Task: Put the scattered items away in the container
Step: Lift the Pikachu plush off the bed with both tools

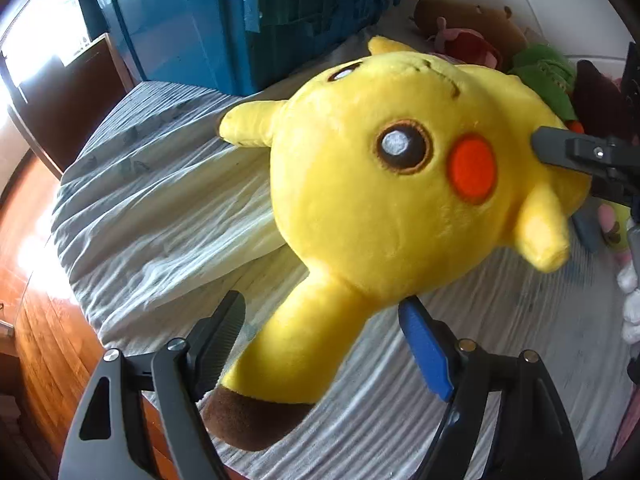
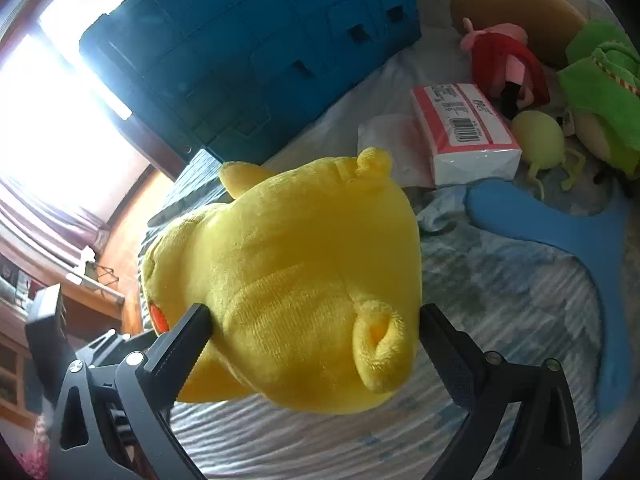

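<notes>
A big yellow mouse plush (image 1: pixel 380 184) with red cheeks lies on the striped bed sheet (image 1: pixel 160 208). Its long brown-tipped ear runs between the fingers of my left gripper (image 1: pixel 322 308). Those jaws stand open, and the blue pad (image 1: pixel 424 348) is clear of the ear. In the right wrist view the plush's body (image 2: pixel 288 280) fills the space between the wide-open fingers of my right gripper (image 2: pixel 314 314), which lie along its sides. One right finger (image 1: pixel 560 148) rests against the plush's head. The blue plastic crate (image 1: pixel 248 20) (image 2: pixel 248 60) stands behind on the bed.
Beyond the plush lie a brown plush (image 2: pixel 516 4), a pink and red pig toy (image 2: pixel 504 64), a green plush (image 2: pixel 600 92), a small yellow-green toy (image 2: pixel 540 136), a wrapped tissue pack (image 2: pixel 468 132) and a blue curved piece (image 2: pixel 580 232). The bed's edge and wooden floor (image 1: pixel 36 280) are at left.
</notes>
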`<state>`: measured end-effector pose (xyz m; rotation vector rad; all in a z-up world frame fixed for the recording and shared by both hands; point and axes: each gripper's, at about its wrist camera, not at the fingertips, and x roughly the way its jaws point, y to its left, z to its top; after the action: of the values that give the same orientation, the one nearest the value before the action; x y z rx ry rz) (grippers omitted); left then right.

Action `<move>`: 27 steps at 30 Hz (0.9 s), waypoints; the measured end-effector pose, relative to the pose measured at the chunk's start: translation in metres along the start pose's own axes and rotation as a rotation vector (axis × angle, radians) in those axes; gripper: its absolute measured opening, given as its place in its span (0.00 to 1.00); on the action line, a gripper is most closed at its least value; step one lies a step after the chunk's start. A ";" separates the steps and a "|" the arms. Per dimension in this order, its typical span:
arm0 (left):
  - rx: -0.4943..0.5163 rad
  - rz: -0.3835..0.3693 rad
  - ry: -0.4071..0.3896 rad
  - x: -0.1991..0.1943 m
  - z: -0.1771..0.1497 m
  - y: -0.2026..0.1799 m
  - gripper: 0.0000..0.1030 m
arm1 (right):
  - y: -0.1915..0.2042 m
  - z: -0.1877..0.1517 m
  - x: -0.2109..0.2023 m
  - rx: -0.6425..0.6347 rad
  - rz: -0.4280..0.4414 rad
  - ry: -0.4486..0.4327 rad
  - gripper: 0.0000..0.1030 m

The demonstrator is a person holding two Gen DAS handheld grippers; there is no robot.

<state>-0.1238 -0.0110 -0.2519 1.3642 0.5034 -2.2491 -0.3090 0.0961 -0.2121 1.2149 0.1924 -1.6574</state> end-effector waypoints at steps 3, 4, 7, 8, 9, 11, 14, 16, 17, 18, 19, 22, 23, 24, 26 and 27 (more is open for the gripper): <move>-0.017 -0.009 -0.004 0.003 0.003 0.003 0.77 | 0.001 0.000 0.000 0.002 -0.001 0.001 1.00; -0.008 -0.001 -0.009 0.004 0.004 0.002 0.77 | 0.001 0.000 0.000 0.002 -0.001 0.002 1.00; 0.000 0.005 -0.012 0.007 0.006 0.000 0.77 | 0.002 0.000 0.001 0.006 0.001 -0.005 1.00; 0.002 0.005 -0.010 0.008 0.007 0.000 0.77 | 0.004 0.000 0.001 0.004 0.001 -0.012 1.00; 0.005 0.006 -0.009 0.010 0.008 -0.001 0.77 | 0.005 0.001 0.002 0.003 0.001 -0.019 1.00; 0.014 0.008 -0.008 0.014 0.011 -0.003 0.77 | 0.006 0.002 0.002 0.001 0.002 -0.023 1.00; 0.018 0.003 -0.008 0.020 0.014 -0.005 0.77 | 0.007 0.005 0.004 -0.007 0.000 -0.030 1.00; 0.020 -0.001 -0.006 0.027 0.018 -0.006 0.77 | 0.007 0.008 0.006 -0.011 0.000 -0.032 1.00; 0.024 0.001 -0.007 0.030 0.020 -0.007 0.77 | 0.006 0.010 0.008 -0.009 0.004 -0.030 1.00; 0.029 0.005 -0.010 0.032 0.021 -0.007 0.77 | 0.005 0.011 0.010 -0.008 0.008 -0.029 1.00; 0.041 0.012 -0.021 0.032 0.023 -0.008 0.76 | 0.004 0.012 0.012 -0.005 0.013 -0.027 1.00; 0.066 0.020 -0.043 0.029 0.026 -0.009 0.71 | 0.000 0.016 0.017 0.014 0.036 -0.020 1.00; 0.064 0.013 -0.047 0.027 0.026 -0.008 0.69 | 0.000 0.018 0.017 0.016 0.039 -0.018 1.00; 0.063 0.009 -0.049 0.024 0.027 -0.008 0.68 | 0.000 0.018 0.016 0.017 0.039 -0.019 1.00; 0.073 0.004 -0.069 0.015 0.028 -0.009 0.66 | 0.002 0.020 0.012 0.013 0.028 -0.019 1.00; 0.076 0.002 -0.080 0.012 0.029 -0.008 0.66 | 0.003 0.020 0.010 0.009 0.021 -0.024 1.00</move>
<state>-0.1540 -0.0214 -0.2489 1.3042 0.3923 -2.3323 -0.3186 0.0758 -0.2085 1.1998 0.1570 -1.6557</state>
